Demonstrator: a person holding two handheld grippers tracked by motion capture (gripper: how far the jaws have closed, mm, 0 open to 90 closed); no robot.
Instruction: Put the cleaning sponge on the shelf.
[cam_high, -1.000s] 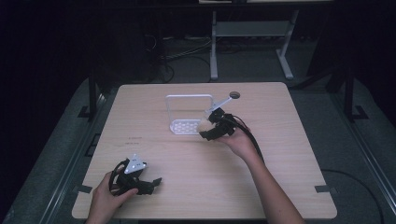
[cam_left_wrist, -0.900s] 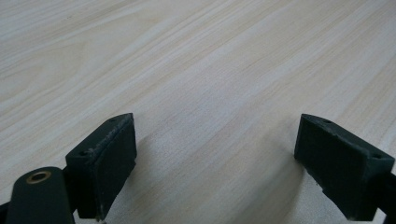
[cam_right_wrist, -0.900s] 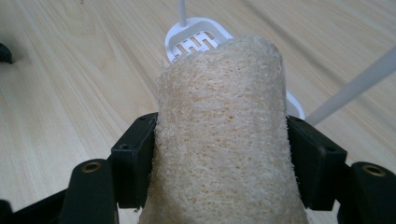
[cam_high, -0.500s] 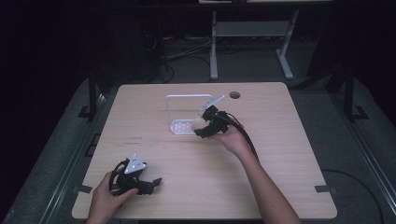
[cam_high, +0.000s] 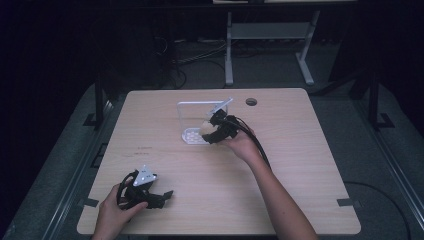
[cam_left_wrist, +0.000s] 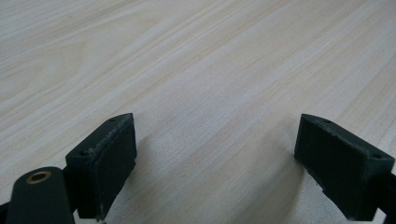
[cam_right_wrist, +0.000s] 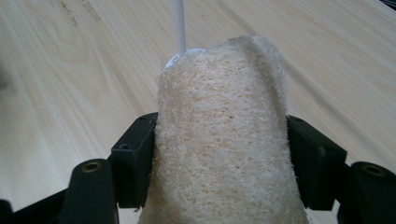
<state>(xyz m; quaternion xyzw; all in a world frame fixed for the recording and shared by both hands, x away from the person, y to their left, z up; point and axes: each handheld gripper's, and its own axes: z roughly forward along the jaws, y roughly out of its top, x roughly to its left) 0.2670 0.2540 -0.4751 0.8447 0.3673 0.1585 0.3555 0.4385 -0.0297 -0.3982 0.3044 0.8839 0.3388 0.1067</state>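
Note:
My right gripper (cam_right_wrist: 223, 170) is shut on a beige loofah sponge (cam_right_wrist: 224, 135), which bulges up between the two pads. In the high view the right gripper (cam_high: 210, 133) holds the sponge (cam_high: 205, 126) over the perforated base of a white stand (cam_high: 191, 136), whose thin frame rises behind it. A white upright of the stand (cam_right_wrist: 179, 23) shows just past the sponge. At the table's near left my left gripper (cam_high: 161, 197) lies on the wood in a hand, and its jaws (cam_left_wrist: 215, 163) stand wide open over bare wood.
The light wooden table (cam_high: 300, 150) has a round cable hole (cam_high: 251, 102) at its far side, right of the stand. A dark floor with cables and a metal frame (cam_high: 265, 35) lies beyond the far edge.
The right gripper has carried the sponge a little to the left, from beside the stand to over its base. The left gripper has stayed where it was.

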